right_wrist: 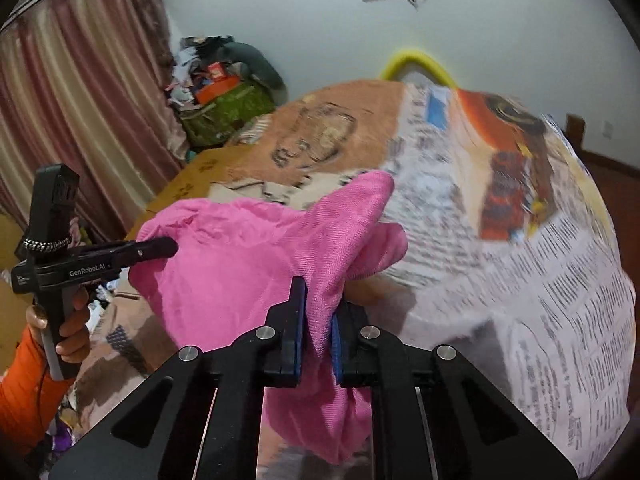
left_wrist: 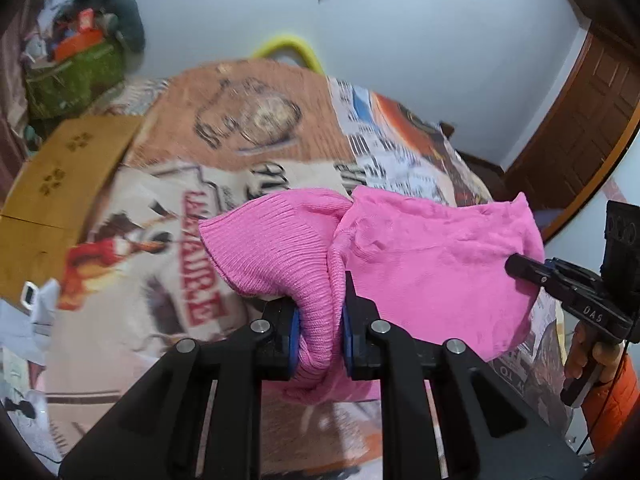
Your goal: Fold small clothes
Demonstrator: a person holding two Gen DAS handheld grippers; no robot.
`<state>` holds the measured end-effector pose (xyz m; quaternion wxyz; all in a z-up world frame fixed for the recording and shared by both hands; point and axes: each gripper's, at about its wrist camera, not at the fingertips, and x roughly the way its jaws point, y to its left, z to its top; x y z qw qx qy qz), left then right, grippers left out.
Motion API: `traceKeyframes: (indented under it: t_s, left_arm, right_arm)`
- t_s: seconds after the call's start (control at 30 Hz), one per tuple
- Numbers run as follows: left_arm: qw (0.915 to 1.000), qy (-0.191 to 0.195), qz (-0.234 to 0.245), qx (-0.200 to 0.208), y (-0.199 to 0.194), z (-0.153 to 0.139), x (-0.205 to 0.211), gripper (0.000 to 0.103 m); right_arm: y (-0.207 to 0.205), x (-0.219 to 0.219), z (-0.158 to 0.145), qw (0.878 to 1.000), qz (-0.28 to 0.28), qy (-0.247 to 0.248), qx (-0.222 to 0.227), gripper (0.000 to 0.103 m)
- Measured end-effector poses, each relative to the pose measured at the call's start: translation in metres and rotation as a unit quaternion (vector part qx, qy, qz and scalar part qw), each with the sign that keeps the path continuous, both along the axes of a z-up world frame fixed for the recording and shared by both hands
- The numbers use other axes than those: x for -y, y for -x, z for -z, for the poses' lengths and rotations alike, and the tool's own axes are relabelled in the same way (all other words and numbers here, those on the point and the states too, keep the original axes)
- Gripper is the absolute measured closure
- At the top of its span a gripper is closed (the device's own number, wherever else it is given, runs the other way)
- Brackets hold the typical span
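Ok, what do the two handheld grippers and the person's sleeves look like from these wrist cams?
Both are black plastic handheld grippers with blue pads and silver screw heads on the linkage. The left gripper shows "GenRobot.AI" lettering on its side, a silver braided band and a tall black block on top. The right gripper carries "DAS" lettering on its side. Both arms wear bright orange sleeves; a thin dark cable trails down beside the left one.

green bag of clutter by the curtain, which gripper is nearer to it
Left. The left gripper holds the pink garment on the side toward the green bag; the right gripper grips its other end, farther from the bag.
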<state>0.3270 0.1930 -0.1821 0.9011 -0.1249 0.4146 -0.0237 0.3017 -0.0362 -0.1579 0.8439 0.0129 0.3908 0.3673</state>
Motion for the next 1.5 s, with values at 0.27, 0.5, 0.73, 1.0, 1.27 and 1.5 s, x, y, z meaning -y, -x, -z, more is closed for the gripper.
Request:
traceKeyframes:
  t_s: [0.27,0.5,0.73,1.0,1.27,1.5]
  left_arm:
    - [0.9987,-0.014,-0.047,0.015,0.038,-0.02,-0.057,0.087]
    - [0.9963,-0.002,-0.086,-0.006,0.054,-0.006,-0.108,0.087]
    - [0.9927,0.012,-0.095,-0.073,0.024,0.045,-0.135,0.087]
    - [0.9869,-0.002,-0.099,-0.128,-0.027,0.109,-0.146,0.082]
    - [0.9844,-0.08,-0.102,-0.119,-0.026,0.095,-0.134,0.071]
    - [0.9877,-0.092,-0.12,-0.039,0.027,0.012,-0.122,0.069]
  right_arm:
    - [0.019,-0.055,-0.011,0.999,-0.034,-0.025,0.008,0.094]
    - [0.024,-0.103,0.002,0.997,-0.068,-0.034,-0.012,0.094]
    - [0.005,-0.131,0.032,0.996,-0.07,-0.016,-0.05,0.094]
    - [-0.032,-0.139,0.073,0.995,-0.049,0.036,-0.081,0.093]
    - [-0.027,-0.131,0.069,0.996,-0.037,0.061,-0.061,0.084]
    - [0.004,-0.106,0.008,0.999,-0.024,0.04,0.001,0.084]
